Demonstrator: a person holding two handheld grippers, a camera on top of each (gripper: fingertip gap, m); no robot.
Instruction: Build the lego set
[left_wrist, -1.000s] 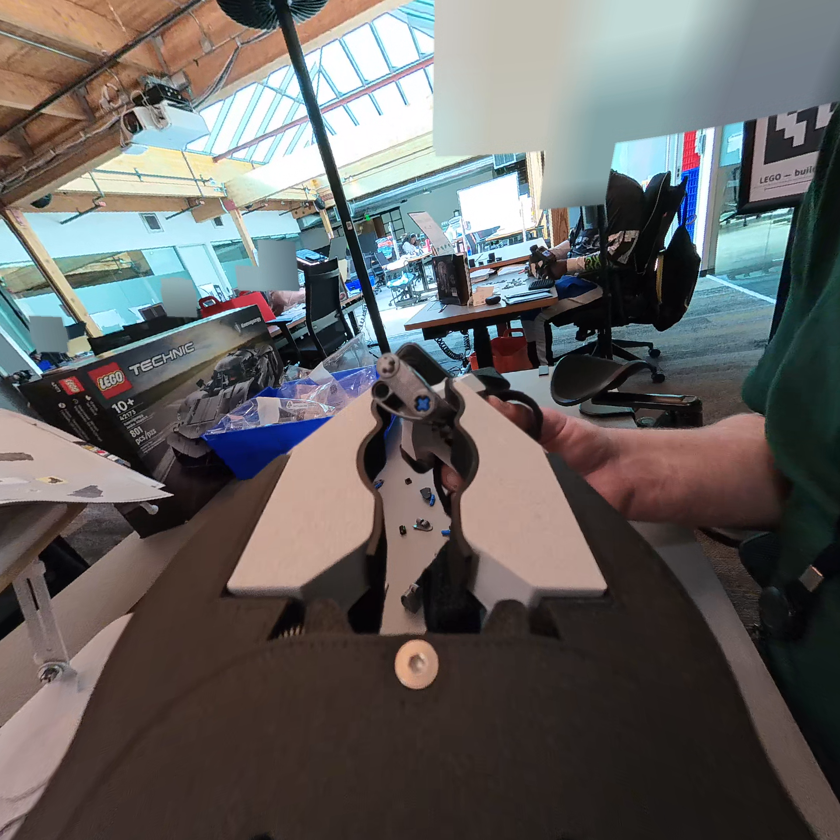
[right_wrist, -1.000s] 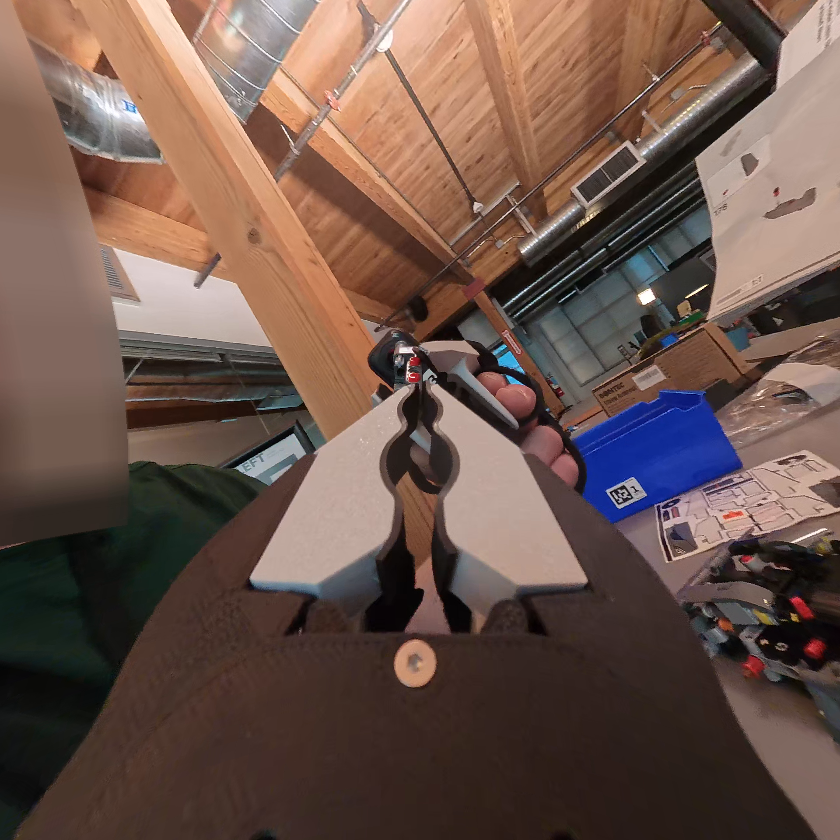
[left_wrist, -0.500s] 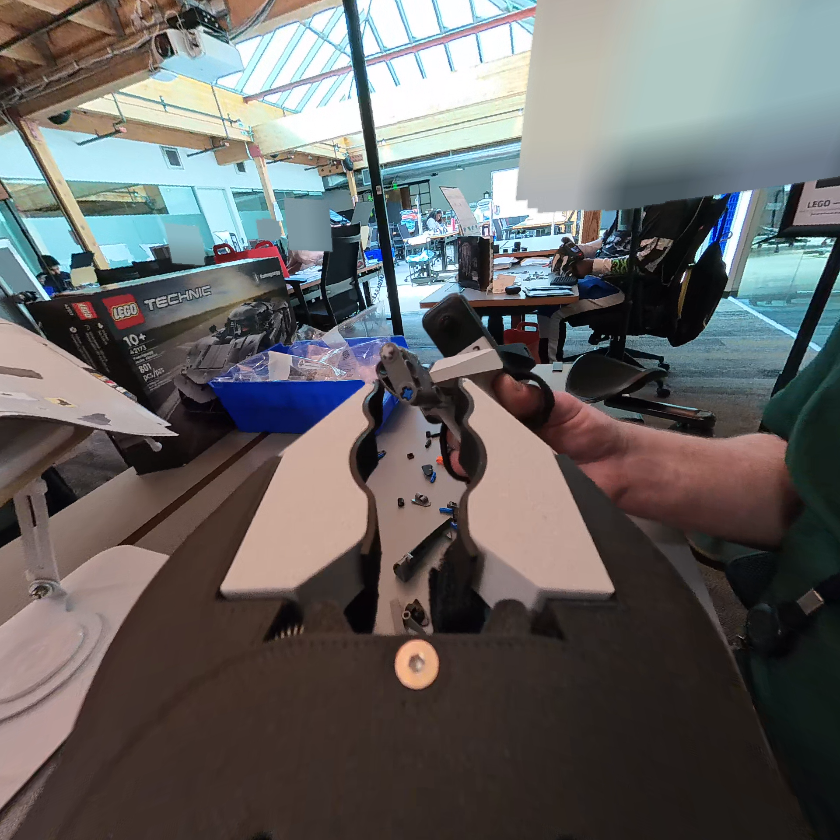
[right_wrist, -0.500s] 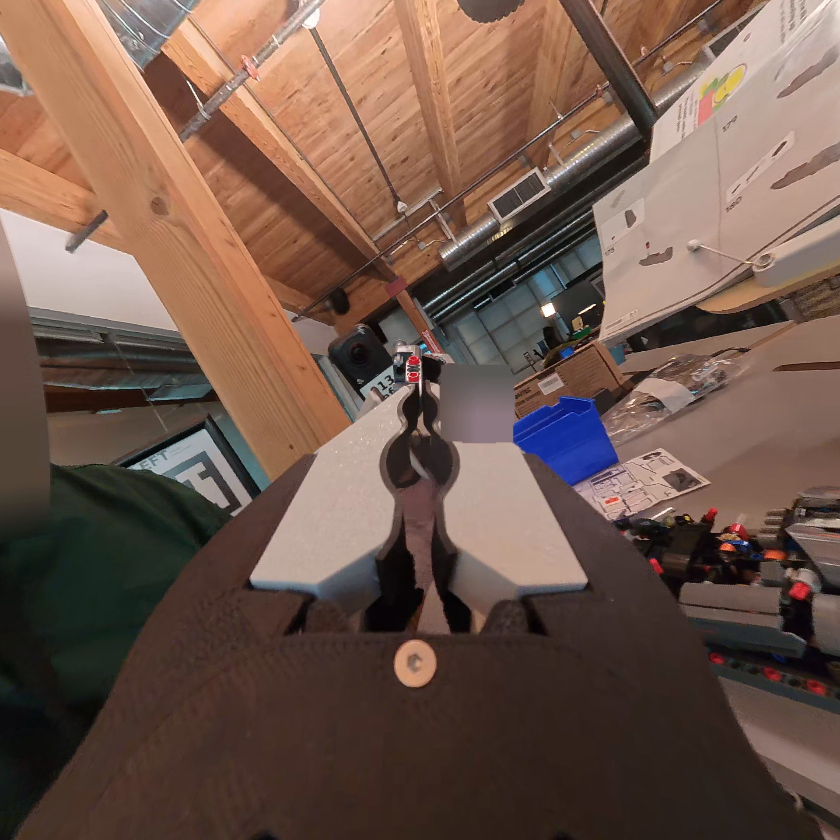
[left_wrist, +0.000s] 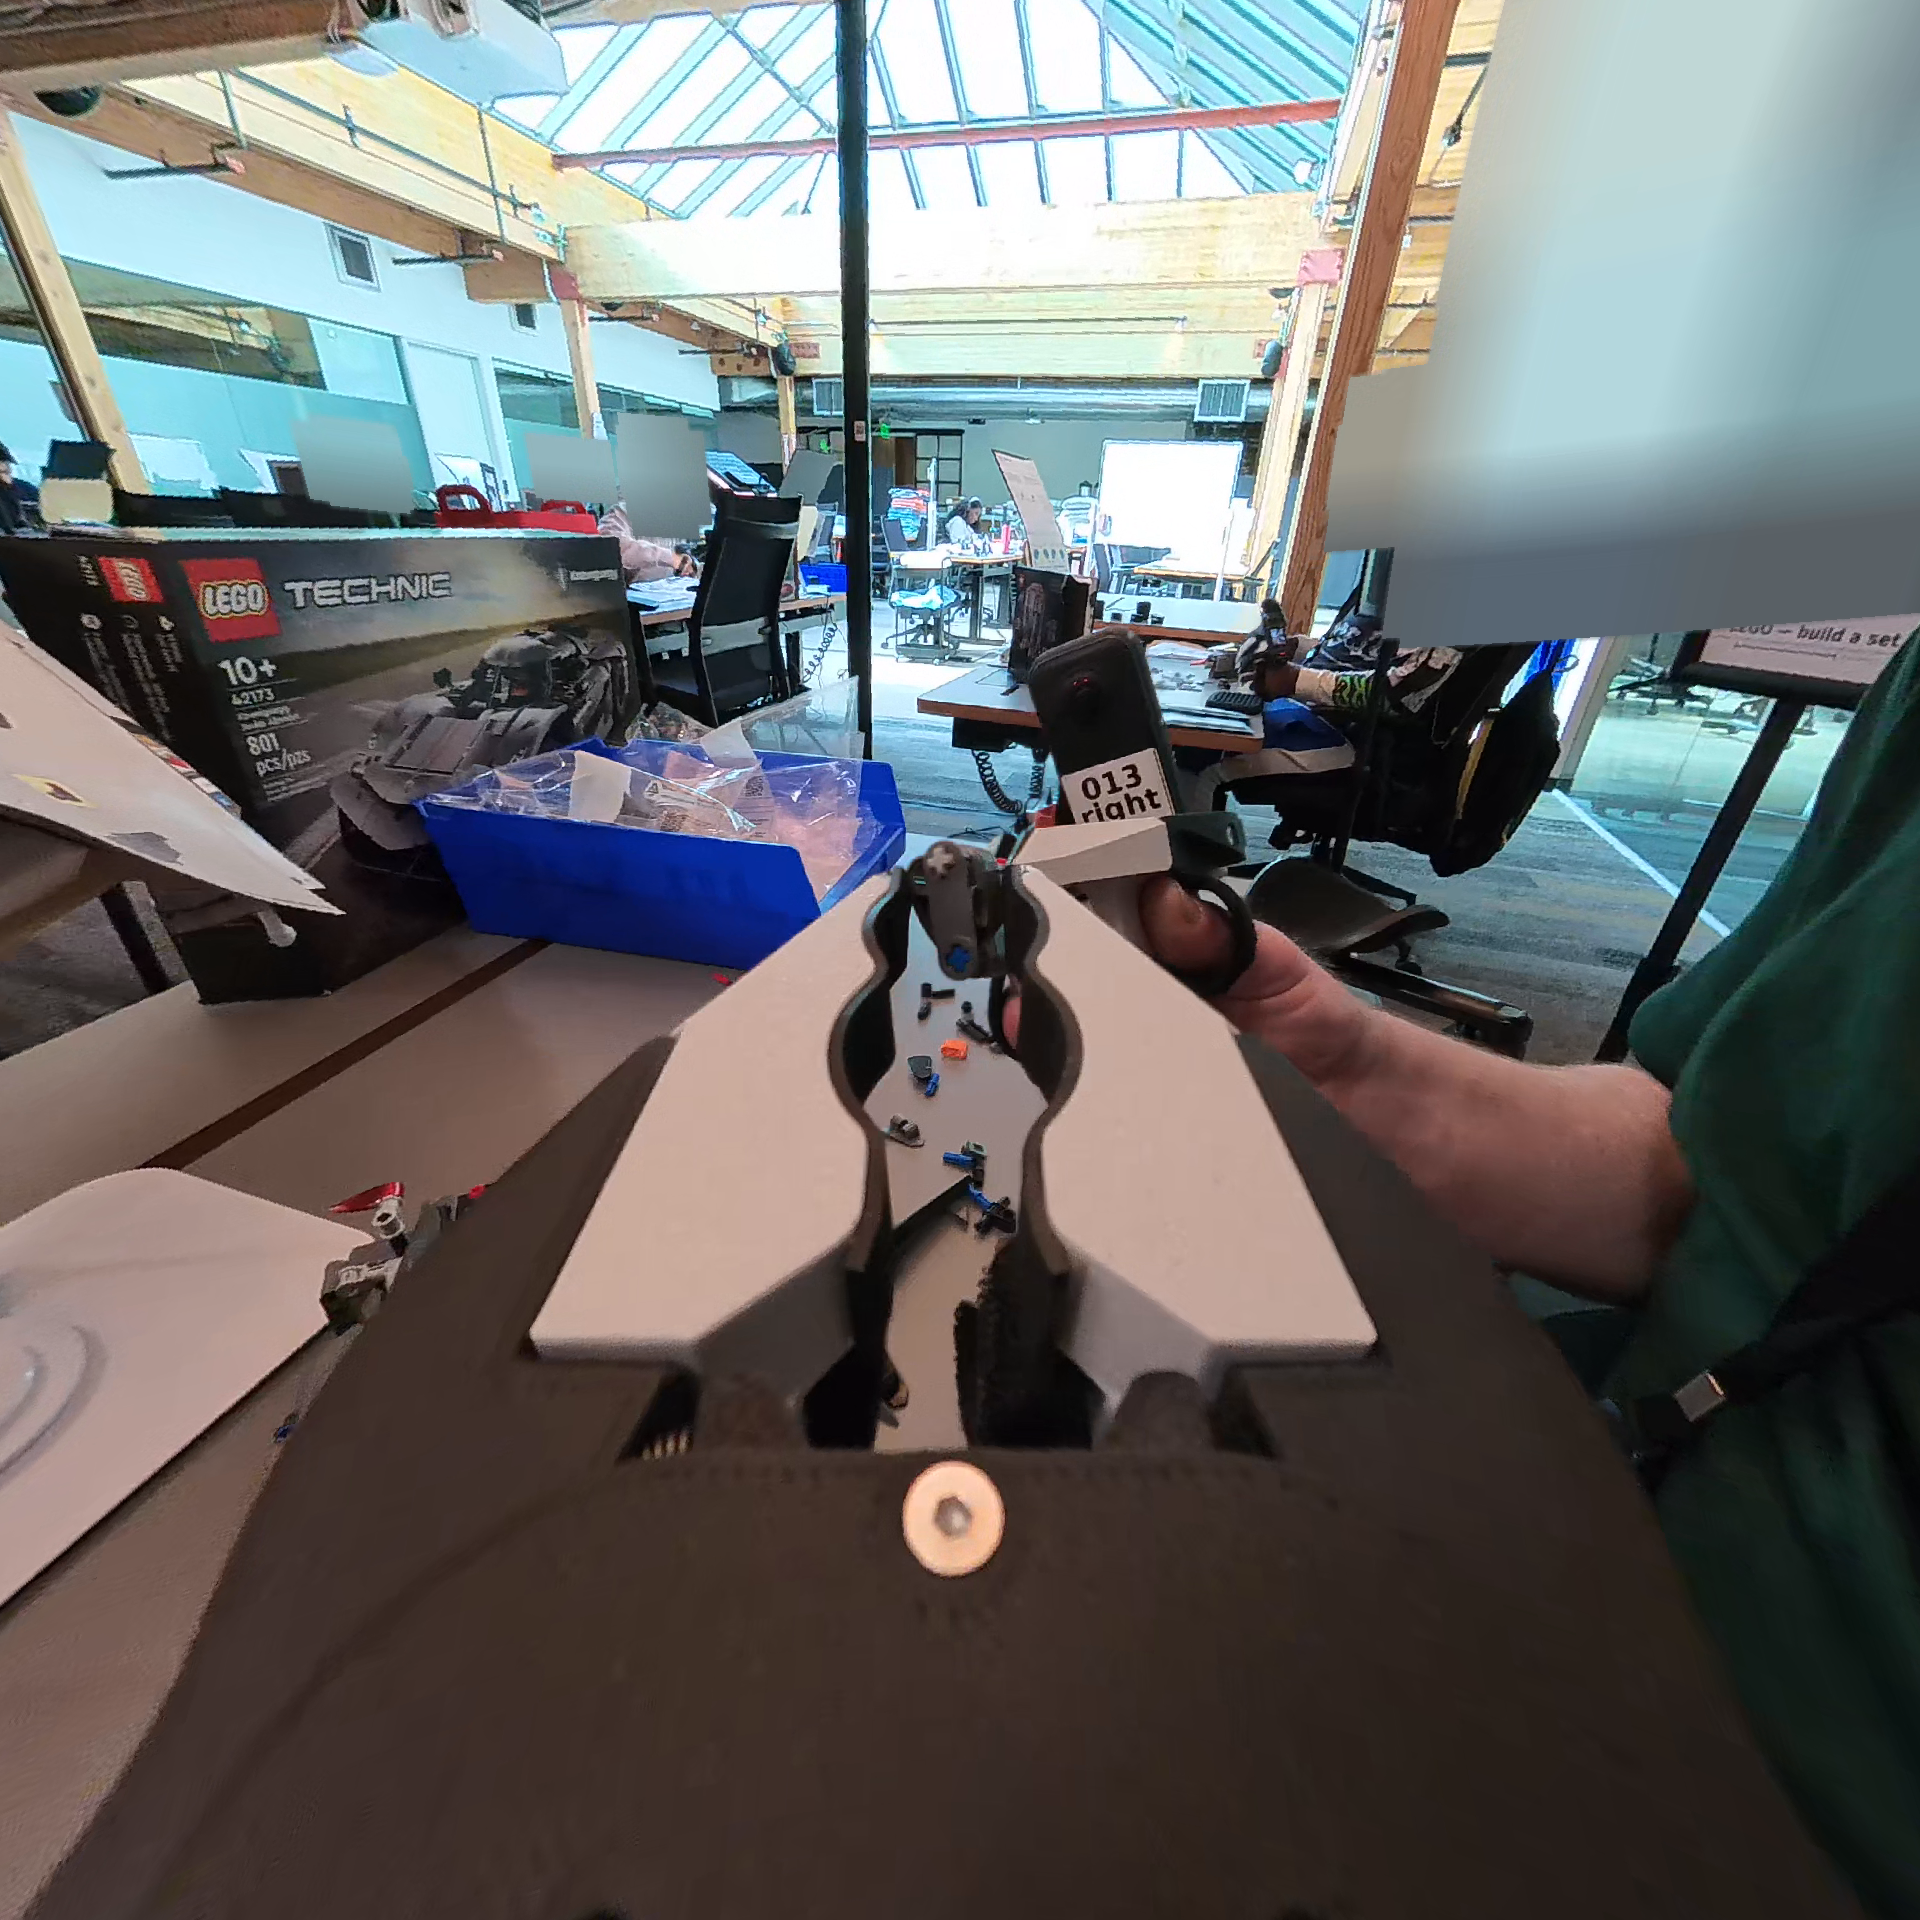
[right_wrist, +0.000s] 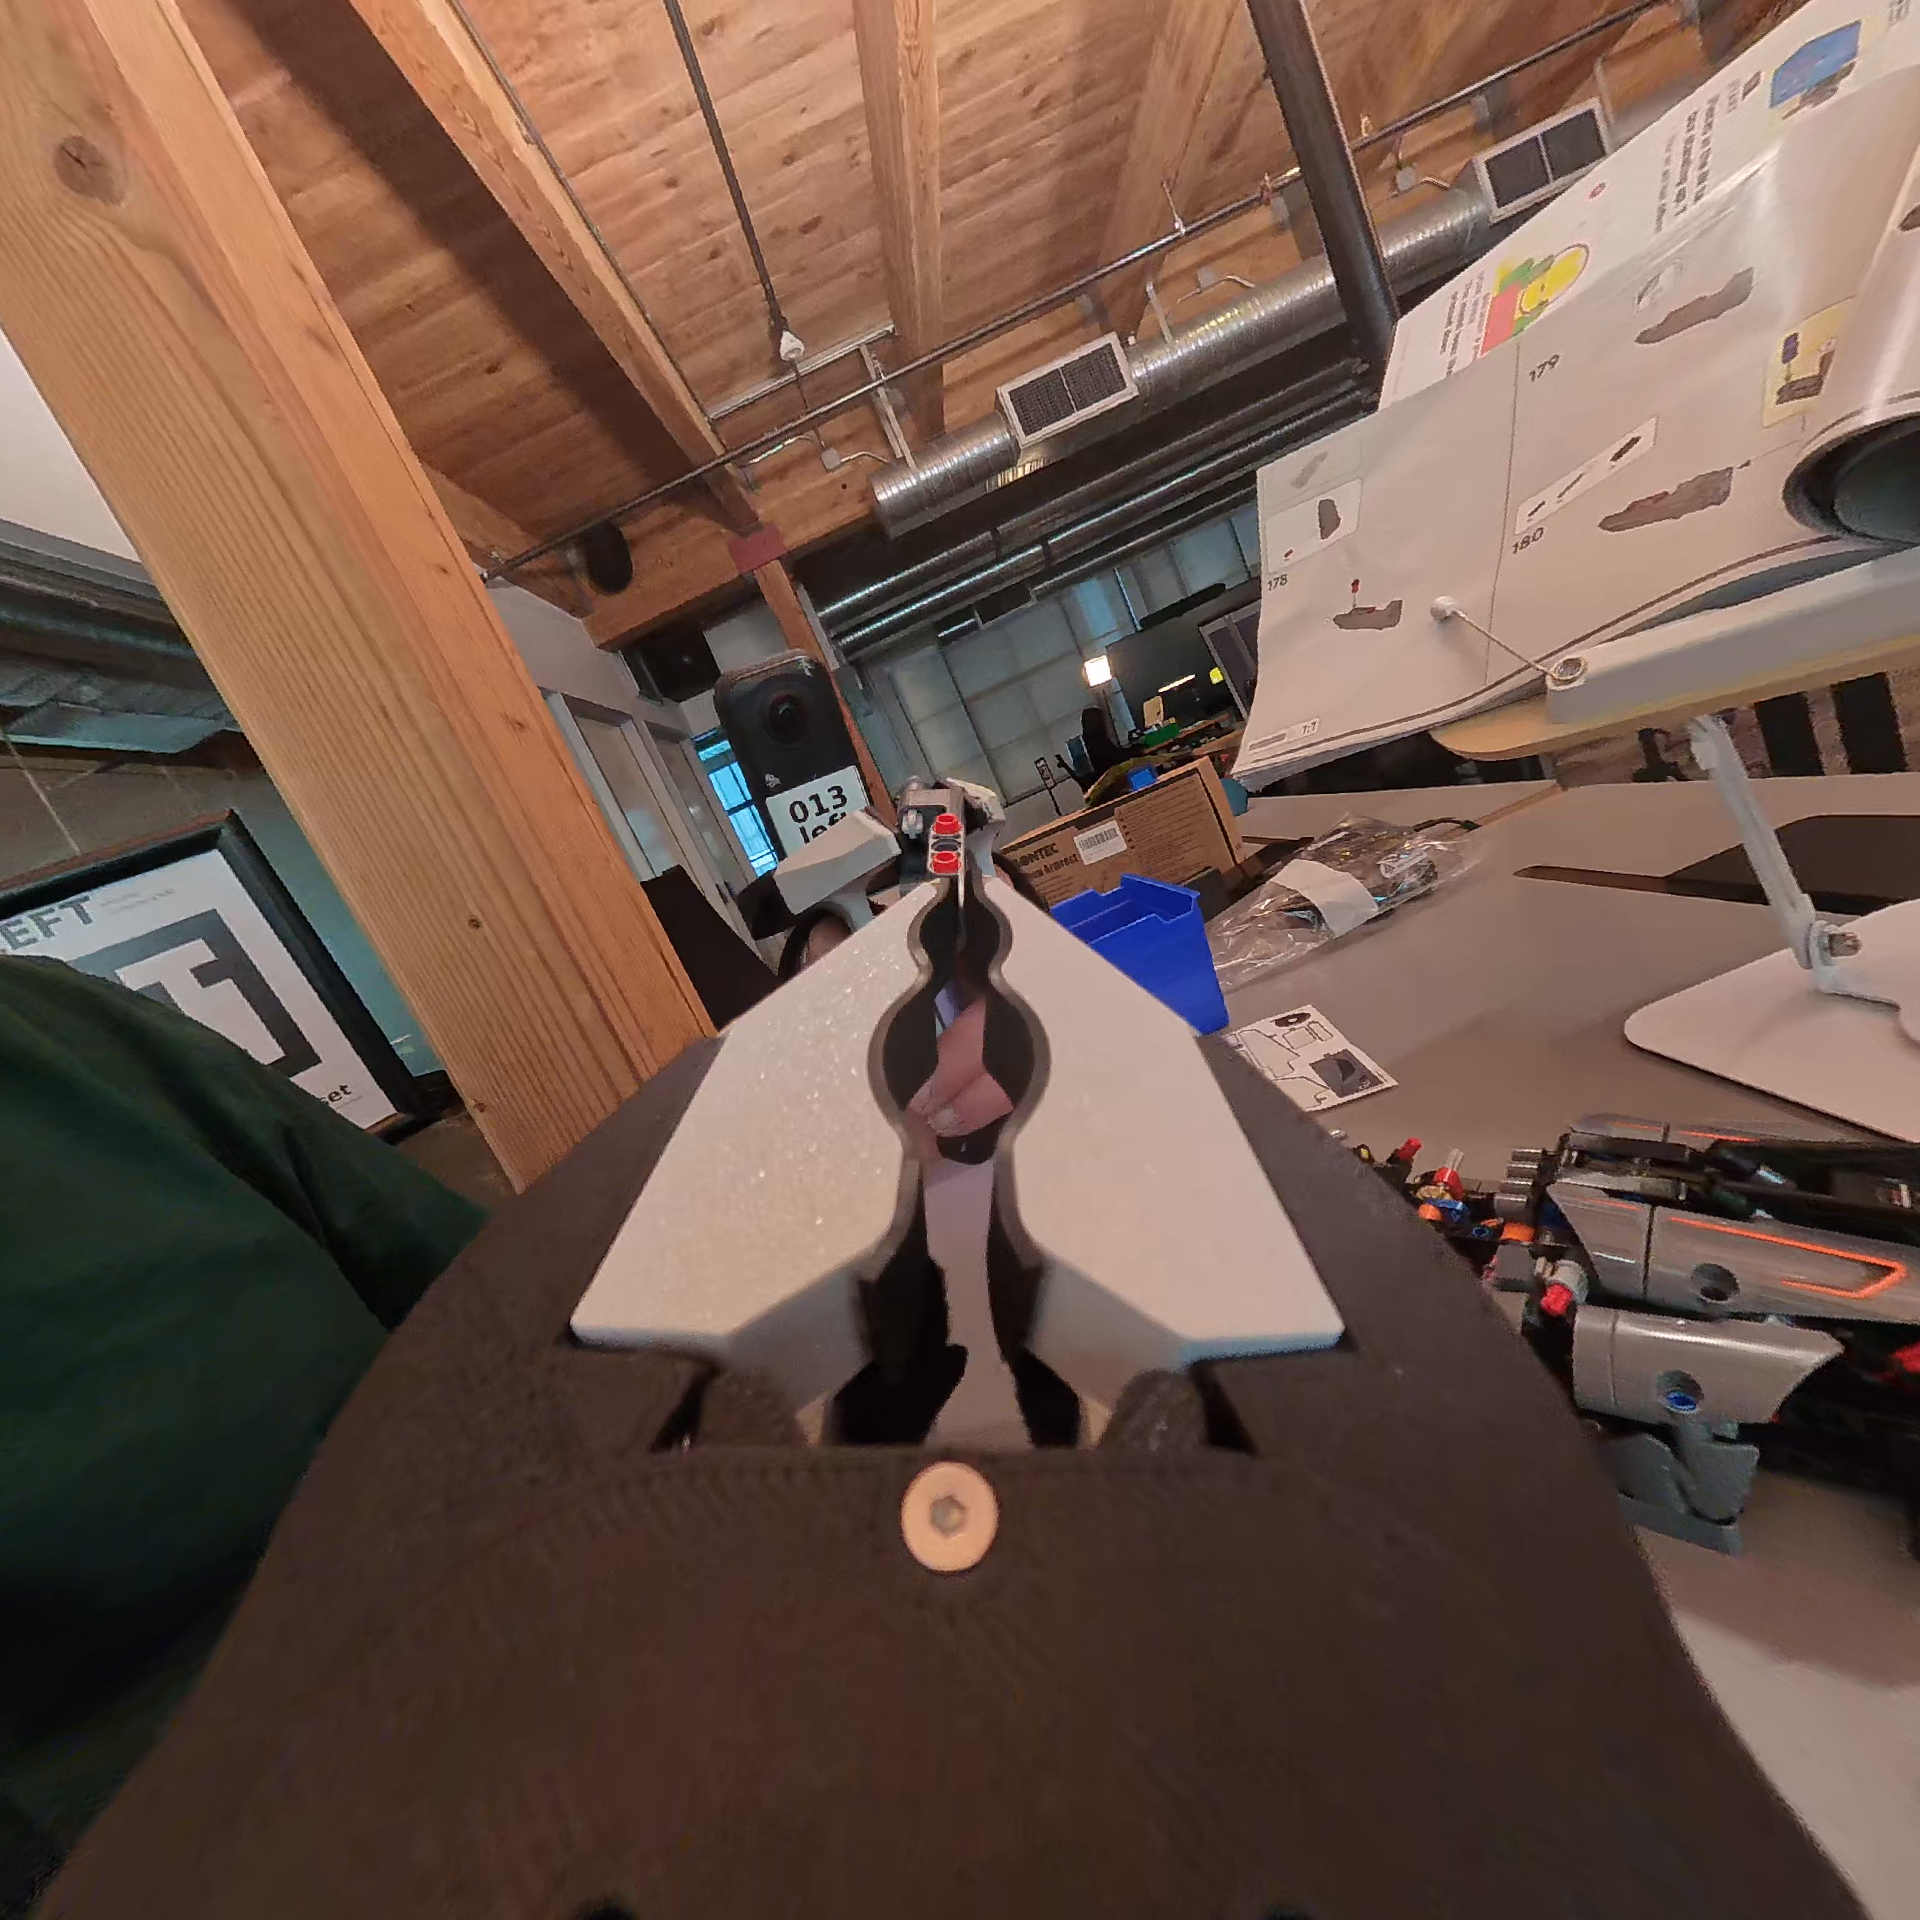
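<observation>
In the left wrist view my left gripper (left_wrist: 958, 891) is shut on a small grey Technic piece (left_wrist: 948, 906) with a blue pin at its lower end, held upright above the table. My right gripper (right_wrist: 954, 891) is shut on a thin dark piece with two red pins (right_wrist: 943, 844). The two grippers meet tip to tip. The right gripper, in a hand, shows just behind the grey piece in the left wrist view (left_wrist: 1101, 857). The left gripper shows beyond the red-pin piece in the right wrist view (right_wrist: 831, 868). Whether the two pieces are joined is hidden.
The partly built dark car model (right_wrist: 1714, 1278) lies on the grey table at the right. Loose small parts (left_wrist: 940, 1091) lie under the grippers. A blue bin of bags (left_wrist: 665, 883), the set's box (left_wrist: 343, 665), the instruction booklet on its stand (right_wrist: 1558, 416) and a sticker sheet (right_wrist: 1309, 1055) surround them. Both grippers' tips are close together, under 4 cm apart. The partly built dark car model (right_wrist: 1714, 1278) is about equally far from each gripper, around 20 centimeters.
Both grippers have tilted down from facing the ceiling towards the table, still tip to tip. The grey piece has turned from slanted to upright in the left gripper.
</observation>
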